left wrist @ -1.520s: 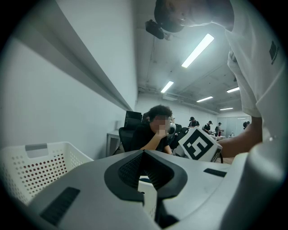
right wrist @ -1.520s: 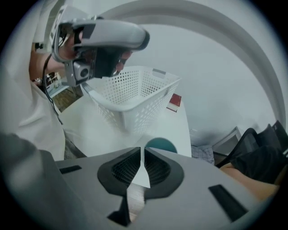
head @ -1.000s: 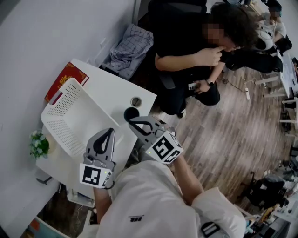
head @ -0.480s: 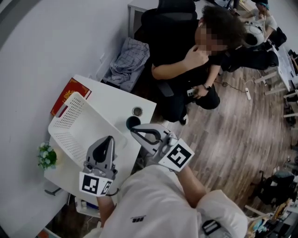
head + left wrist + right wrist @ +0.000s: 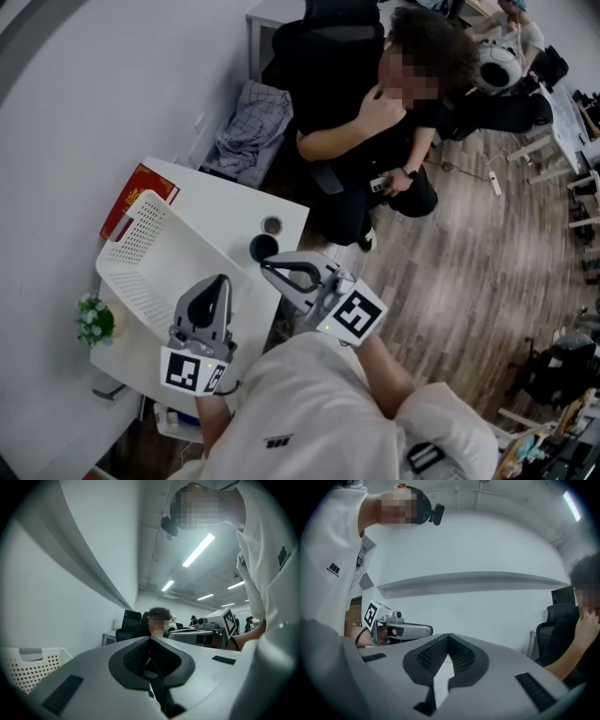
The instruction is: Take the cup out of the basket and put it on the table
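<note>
A dark cup (image 5: 263, 247) stands upright on the white table (image 5: 220, 202), just right of the white perforated basket (image 5: 150, 253), which looks empty. My right gripper (image 5: 264, 268) hangs above the table's near right edge, its tips close to the cup in the head view, apart from it, jaws shut with nothing between them (image 5: 448, 635). My left gripper (image 5: 223, 279) hovers over the basket's near corner, jaws together and empty (image 5: 150, 639). Both point level, so neither gripper view shows the cup.
A red book (image 5: 139, 187) lies behind the basket and a small plant (image 5: 97, 319) stands at its left. A small round object (image 5: 272, 226) sits past the cup. A seated person in black (image 5: 366, 103) and a chair with a cloth (image 5: 248, 127) are beyond the table.
Both grippers have come up from the table, the right one turning so its marker cube swung right. Cup and basket stay put.
</note>
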Available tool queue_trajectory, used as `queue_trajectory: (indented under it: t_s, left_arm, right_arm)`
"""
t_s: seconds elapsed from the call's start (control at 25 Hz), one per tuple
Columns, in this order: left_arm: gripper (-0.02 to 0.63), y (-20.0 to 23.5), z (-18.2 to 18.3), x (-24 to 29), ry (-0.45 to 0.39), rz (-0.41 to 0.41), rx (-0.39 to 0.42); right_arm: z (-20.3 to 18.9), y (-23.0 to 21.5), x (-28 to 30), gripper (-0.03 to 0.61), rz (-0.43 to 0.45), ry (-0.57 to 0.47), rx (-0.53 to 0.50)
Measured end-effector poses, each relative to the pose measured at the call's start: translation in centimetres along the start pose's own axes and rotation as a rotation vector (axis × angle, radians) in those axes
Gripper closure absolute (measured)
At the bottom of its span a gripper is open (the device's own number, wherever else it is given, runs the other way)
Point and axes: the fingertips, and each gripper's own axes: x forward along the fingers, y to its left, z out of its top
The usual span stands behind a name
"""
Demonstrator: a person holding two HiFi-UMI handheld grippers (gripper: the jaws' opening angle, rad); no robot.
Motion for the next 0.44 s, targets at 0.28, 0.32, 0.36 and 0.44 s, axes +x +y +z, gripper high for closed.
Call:
queue_trajectory:
  t_s: [0.28,0.32,0.36,0.44]
  left_arm:
    - [0.604,-0.7,0.3,-0.2,-0.003,0.003,0.009]
    - [0.604,-0.8,0.4,-0.3,-0.004,0.004,0.011]
    - [0.604,-0.8,0.4,-0.4,-0.005,0.005,0.013]
    - [0.604,-0.8,0.5,-0.7,-0.007,0.007,0.017]
  right_arm:
    - [-0.2,0.6,-0.7,0.566,0.016,0.033,-0.024]
    - [-0.2,0.8,-0.7,0.566,0.018,0.038,-0.027]
    - [-0.3,0.9,-0.8,0.566,0.018,0.042,-0.03]
    - [-0.3,1.2,-0.9,0.566,0.02,0.049,-0.037]
